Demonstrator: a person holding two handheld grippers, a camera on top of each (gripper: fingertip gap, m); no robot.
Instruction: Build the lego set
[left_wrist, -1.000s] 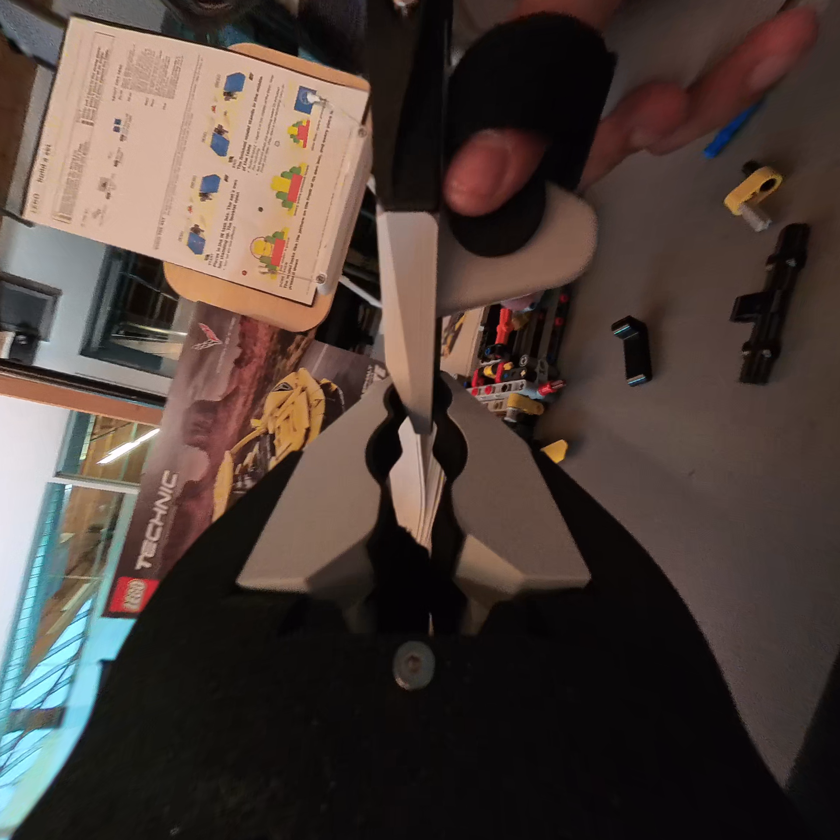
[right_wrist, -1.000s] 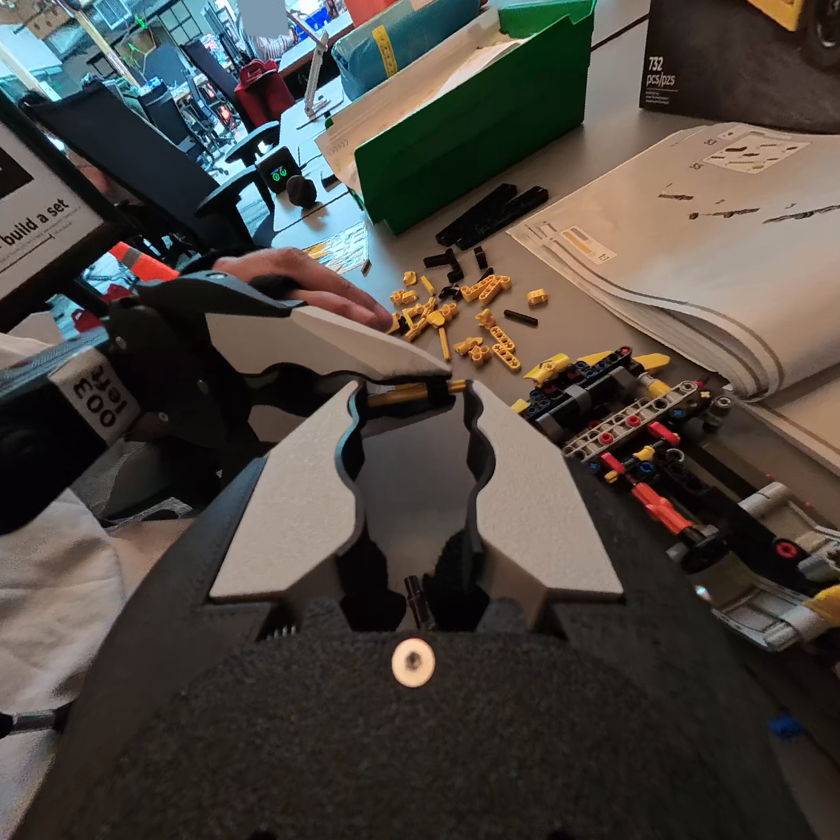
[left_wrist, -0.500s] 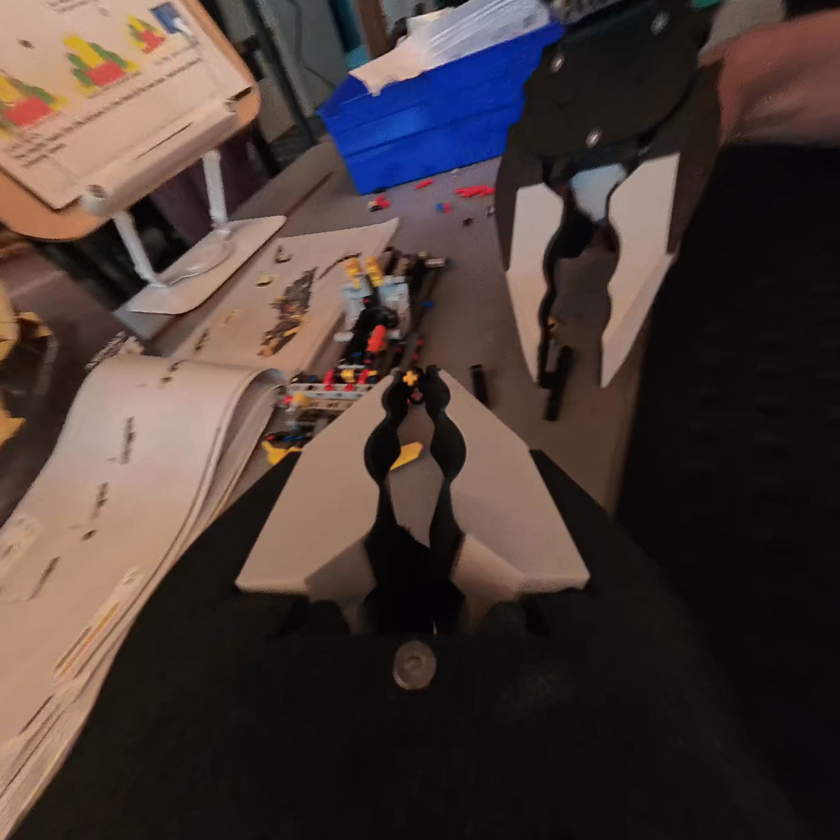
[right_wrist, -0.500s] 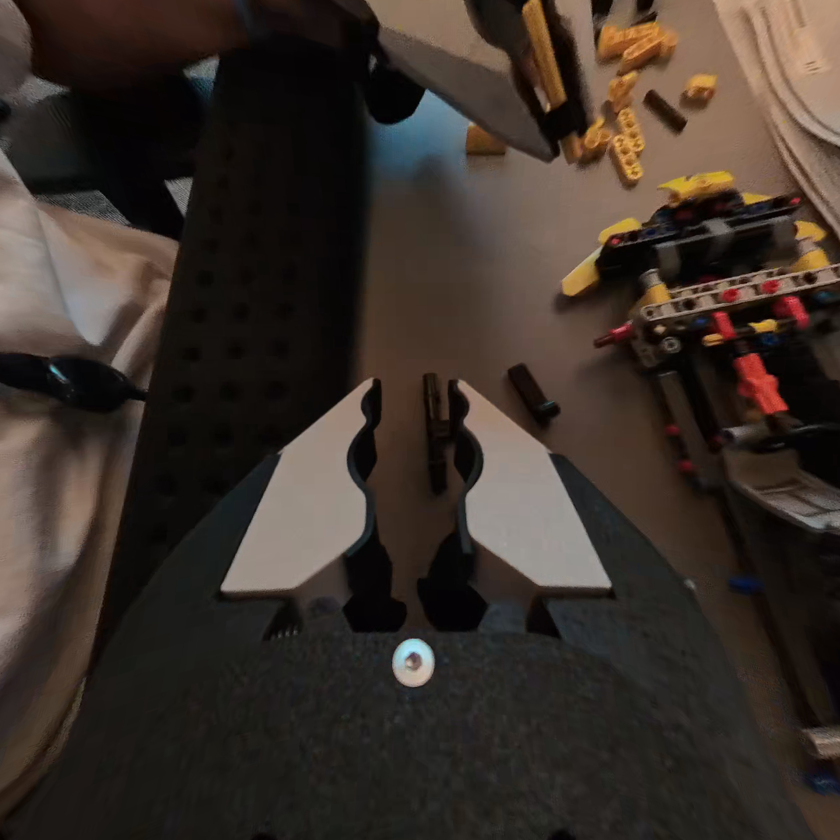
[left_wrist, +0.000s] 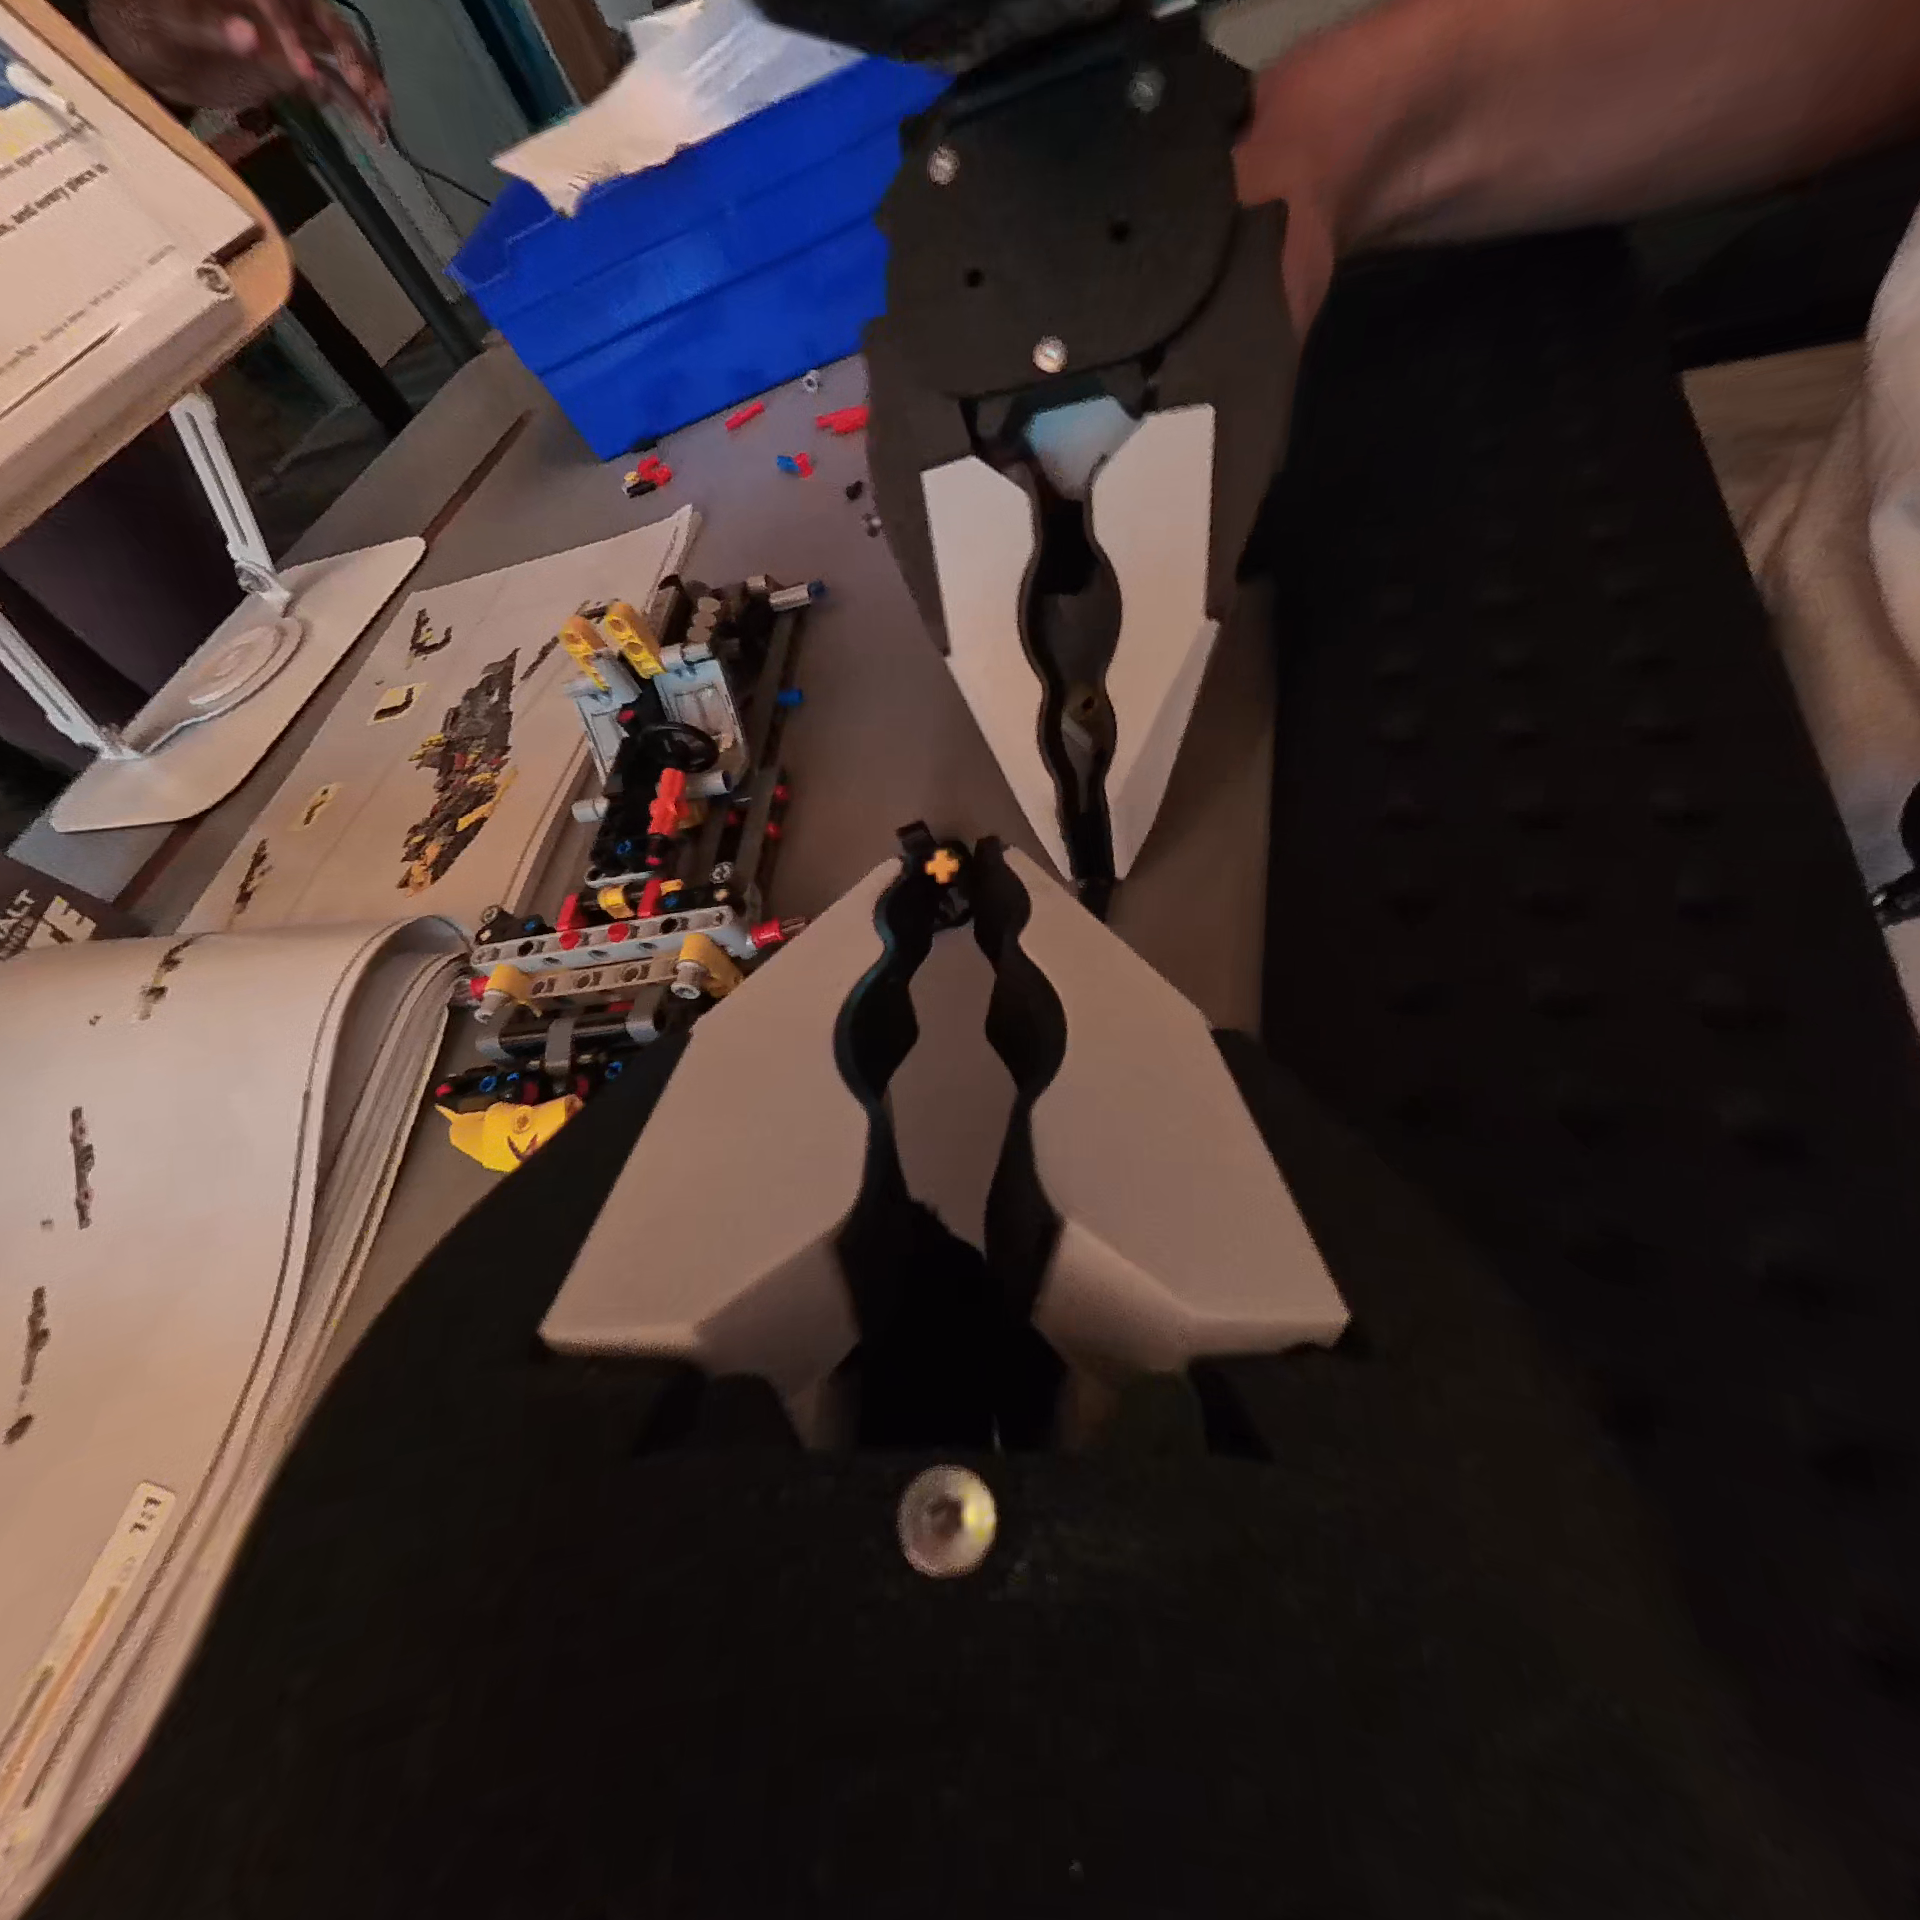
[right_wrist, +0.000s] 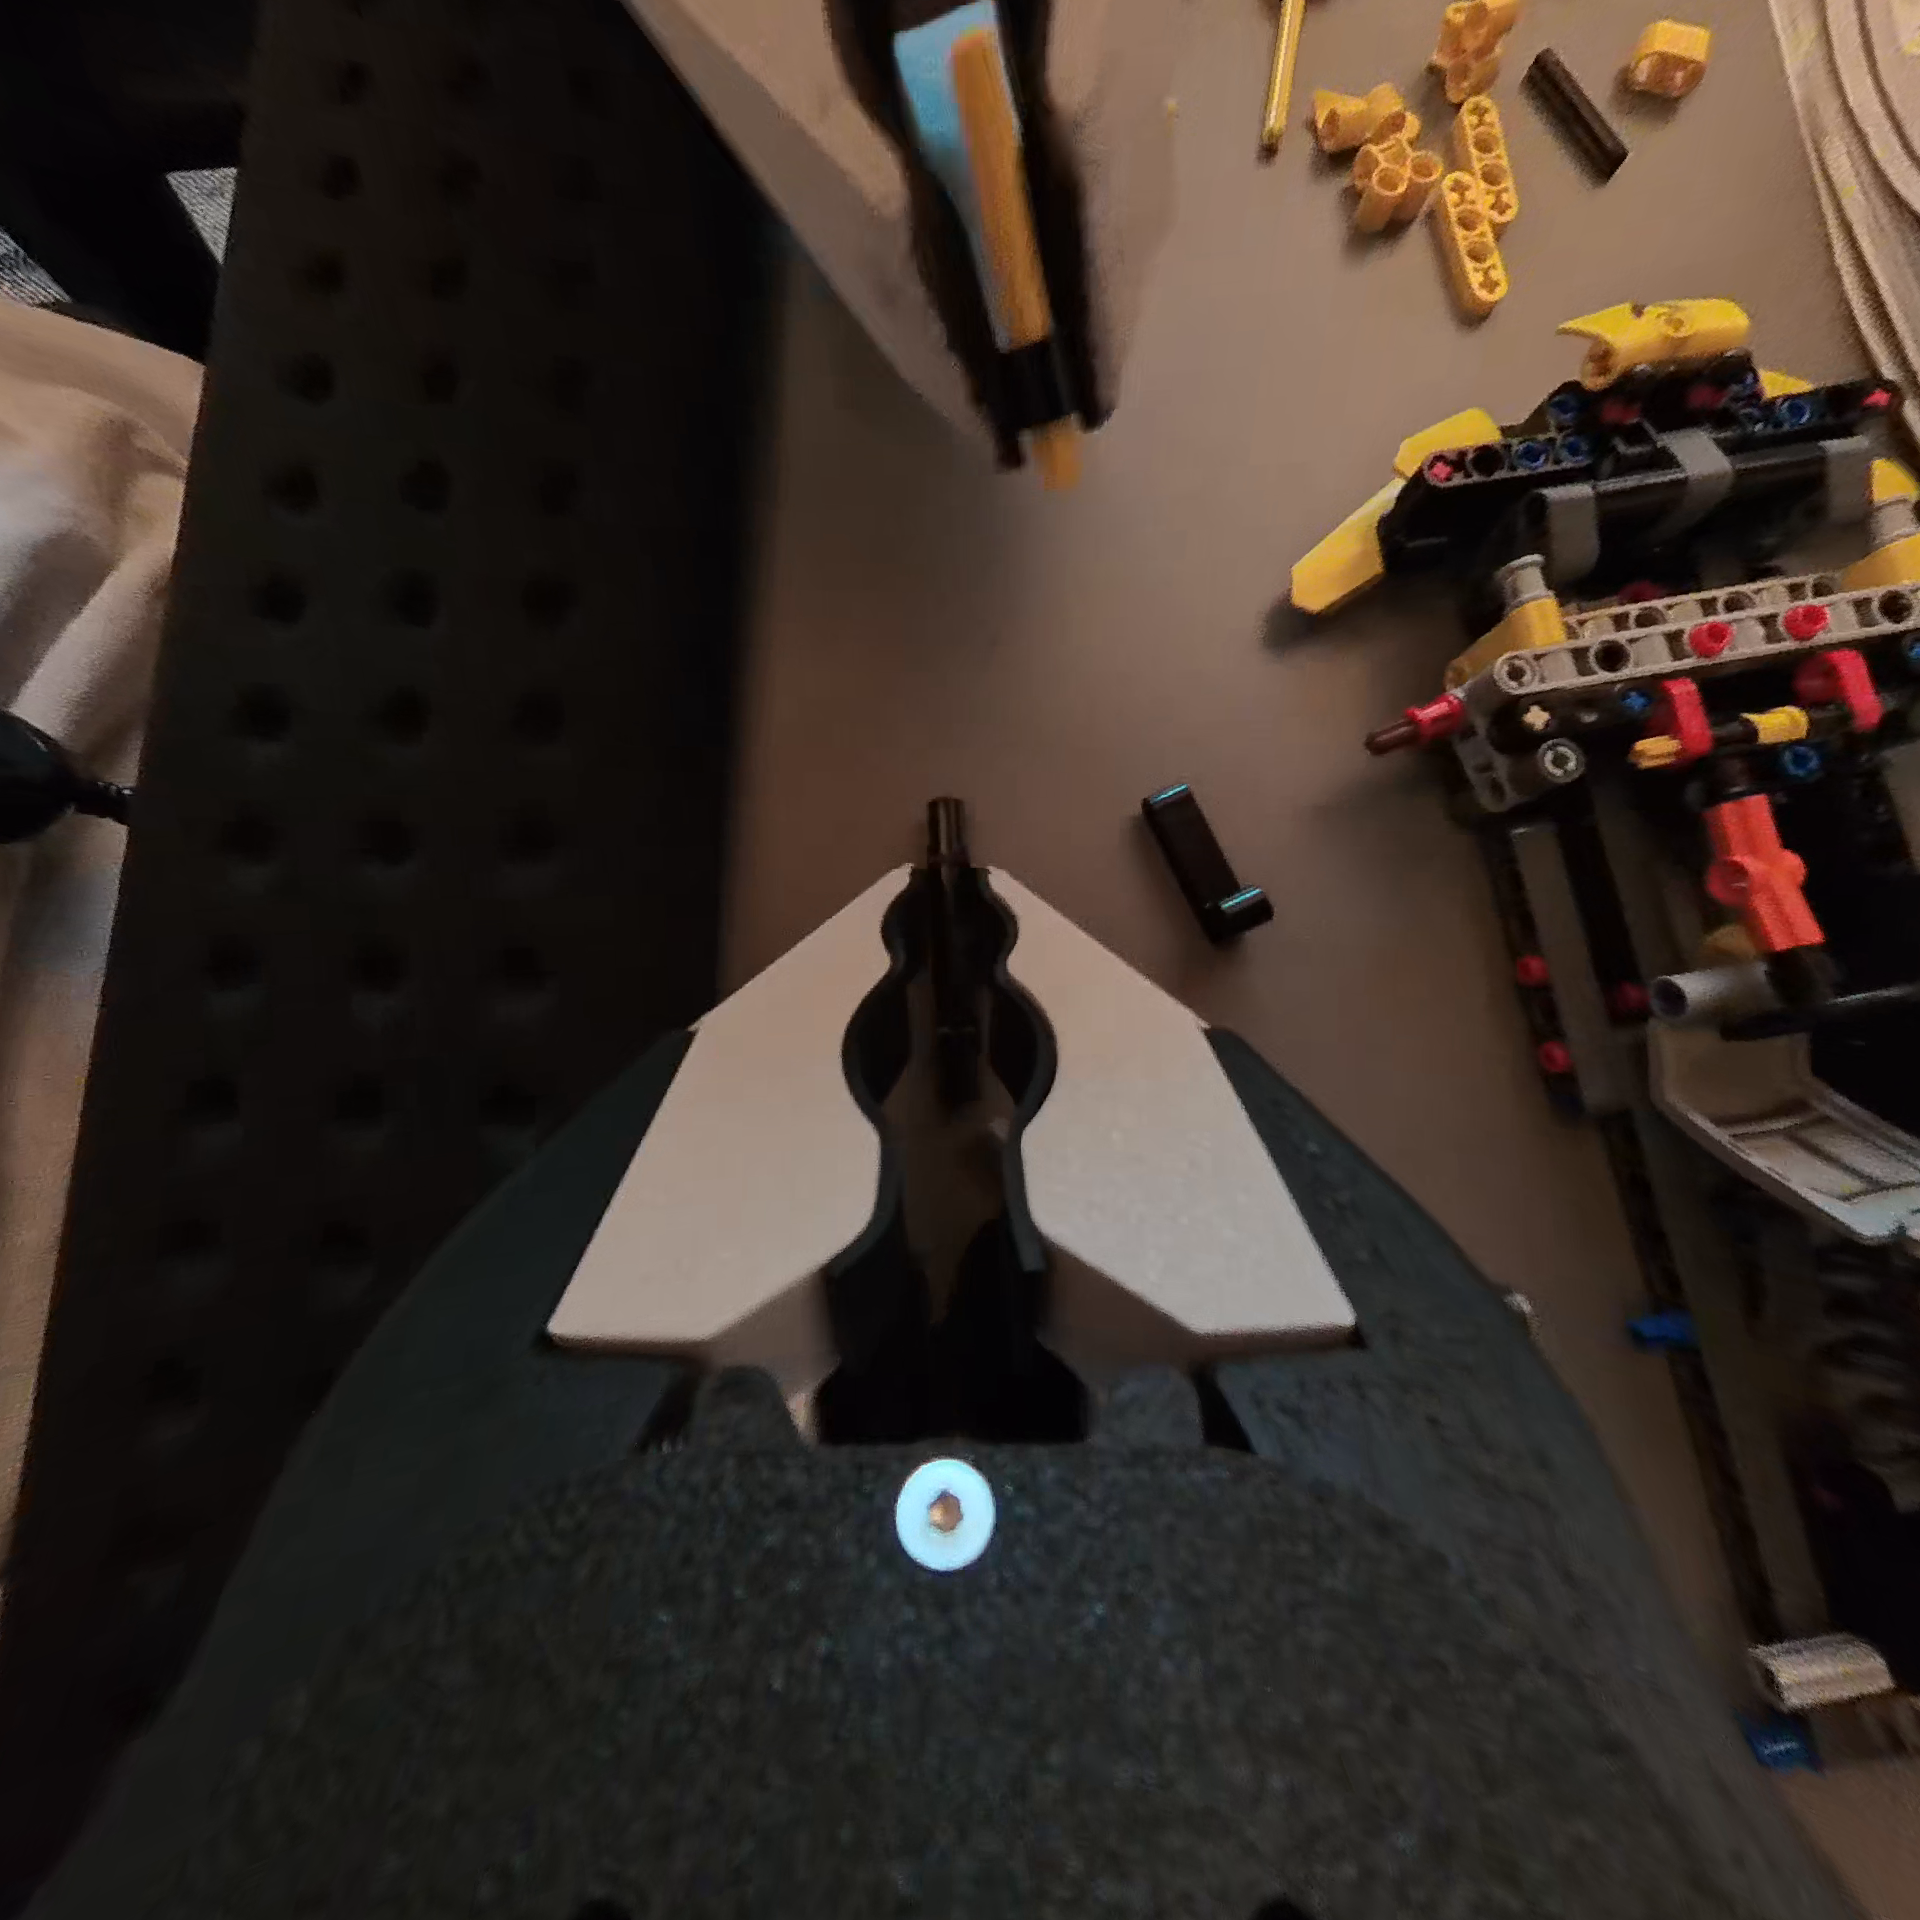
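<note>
Two handheld grippers work over a grey-brown surface (right_wrist: 1039, 644) scattered with building pieces. The left gripper (left_wrist: 943, 868) has its jaws closed on a yellow axle (left_wrist: 941, 864) held in a black sleeve; in the right wrist view the same axle (right_wrist: 1003, 239) points toward the near side, its tip past the fingertips. The right gripper (right_wrist: 948, 873) has its jaws closed on a thin black pin piece (right_wrist: 948, 914), whose end pokes out beyond the tips. A small black connector (right_wrist: 1205, 868) lies just right of it. The partly built car chassis (right_wrist: 1683, 707) sits to the right, beside an open instruction booklet (left_wrist: 208, 1143). Loose yellow pieces (right_wrist: 1455, 177) lie at the far right. A blue bin (left_wrist: 686, 281) stands at the far end.
</note>
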